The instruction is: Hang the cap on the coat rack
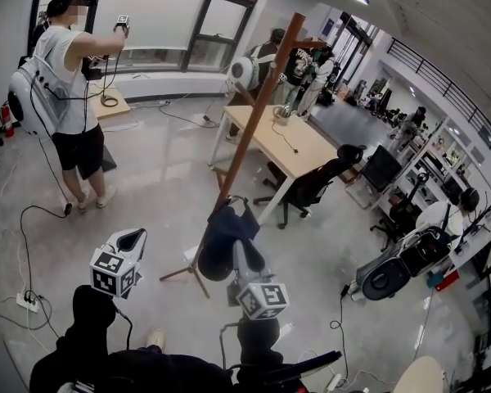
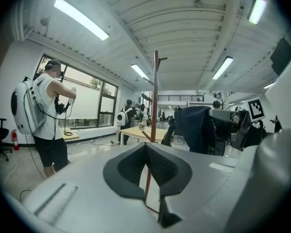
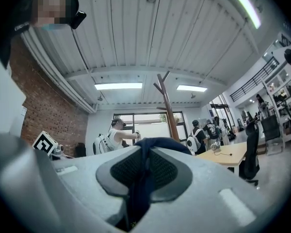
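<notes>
coat rack (image 1: 260,105) in all three views

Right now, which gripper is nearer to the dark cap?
The right. The right gripper pinches the dark cap between its jaws; the left gripper is off to the side, not touching it.

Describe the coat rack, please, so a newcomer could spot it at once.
Find the long wooden table in the middle of the grey floor. In front of its left end in the head view stands the coat rack, a slim brown pole on splayed legs with short pegs on top. It is the only tall upright there, rising behind the dark cap.
</notes>
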{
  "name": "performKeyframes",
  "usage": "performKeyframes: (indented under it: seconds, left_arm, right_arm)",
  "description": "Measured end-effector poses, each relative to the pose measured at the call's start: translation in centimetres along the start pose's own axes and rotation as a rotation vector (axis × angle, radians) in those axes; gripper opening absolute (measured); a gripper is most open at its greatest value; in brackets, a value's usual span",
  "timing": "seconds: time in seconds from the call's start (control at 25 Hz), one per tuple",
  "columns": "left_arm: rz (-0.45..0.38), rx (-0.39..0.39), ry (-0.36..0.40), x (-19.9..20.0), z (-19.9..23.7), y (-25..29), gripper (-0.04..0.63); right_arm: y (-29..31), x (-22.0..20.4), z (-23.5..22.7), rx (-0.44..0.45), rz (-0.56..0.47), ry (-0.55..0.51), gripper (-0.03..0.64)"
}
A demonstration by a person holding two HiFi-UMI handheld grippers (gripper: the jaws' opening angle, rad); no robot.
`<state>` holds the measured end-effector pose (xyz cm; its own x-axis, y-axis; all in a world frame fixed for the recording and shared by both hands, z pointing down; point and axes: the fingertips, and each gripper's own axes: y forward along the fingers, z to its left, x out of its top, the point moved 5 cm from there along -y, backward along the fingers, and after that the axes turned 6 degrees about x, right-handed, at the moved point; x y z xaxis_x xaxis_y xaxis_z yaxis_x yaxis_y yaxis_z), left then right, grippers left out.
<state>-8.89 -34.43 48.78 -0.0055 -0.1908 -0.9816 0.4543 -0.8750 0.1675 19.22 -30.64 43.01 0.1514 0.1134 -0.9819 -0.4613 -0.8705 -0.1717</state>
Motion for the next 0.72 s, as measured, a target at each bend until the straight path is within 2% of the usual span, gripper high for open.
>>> performKeyframes:
  seconds: [0.32, 0.72]
  left_arm:
    - [0.008, -0.016, -0.006, 0.2, 1.8, 1.9, 0.002]
    - [0.018, -0.028, -0.018, -0.2, 4.0, 3.4, 0.002]
  right_arm:
    - [3.5, 4.3, -0.5, -0.002, -0.090, -0.053, 0.052]
    - [6.3, 11.7, -0.5, -0.011, -0.207, -0.142, 0.052]
